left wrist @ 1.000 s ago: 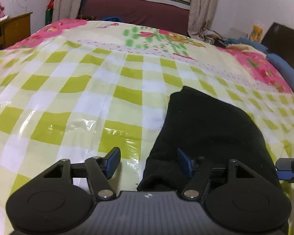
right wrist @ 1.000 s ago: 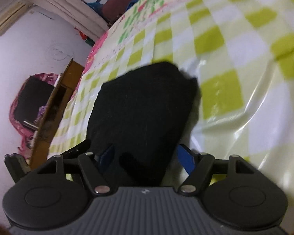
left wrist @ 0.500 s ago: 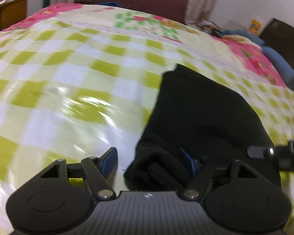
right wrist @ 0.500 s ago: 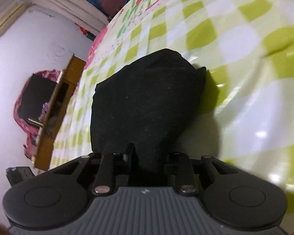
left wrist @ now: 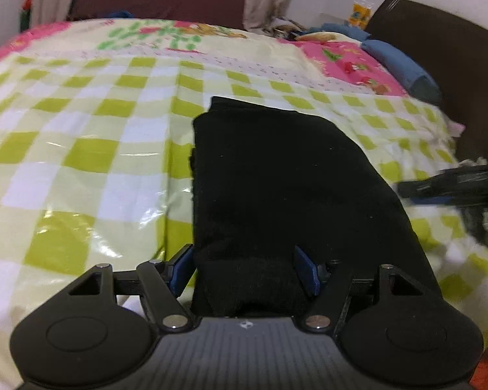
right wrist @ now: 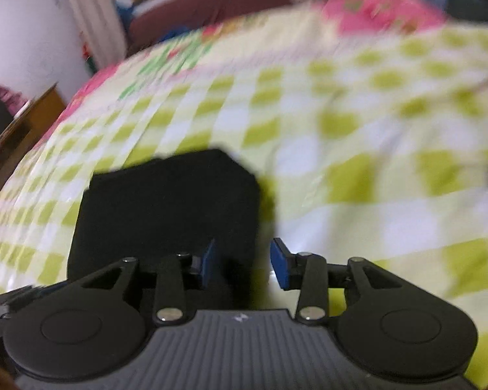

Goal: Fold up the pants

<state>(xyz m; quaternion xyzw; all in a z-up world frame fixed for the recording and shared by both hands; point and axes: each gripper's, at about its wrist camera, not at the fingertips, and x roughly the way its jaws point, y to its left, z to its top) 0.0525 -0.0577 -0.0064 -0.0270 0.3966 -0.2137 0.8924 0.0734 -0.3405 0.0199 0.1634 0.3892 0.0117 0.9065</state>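
The black pants lie folded in a compact block on the green-checked bedspread. My left gripper is open, its blue pads straddling the thick near end of the pants. In the right wrist view the pants lie ahead and to the left. My right gripper is open, its left pad over the pants' near right corner and its right pad over bare bedspread. The right gripper also shows at the right edge of the left wrist view.
The bed fills both views. A dark headboard and blue pillows stand at the right. A maroon sofa and curtains are beyond the far edge. A wooden desk stands at the left of the bed.
My right gripper was shut on the pants half a second ago and has opened, swinging right. My left gripper stayed open and shifted right, so the pants' near end sits between its pads.
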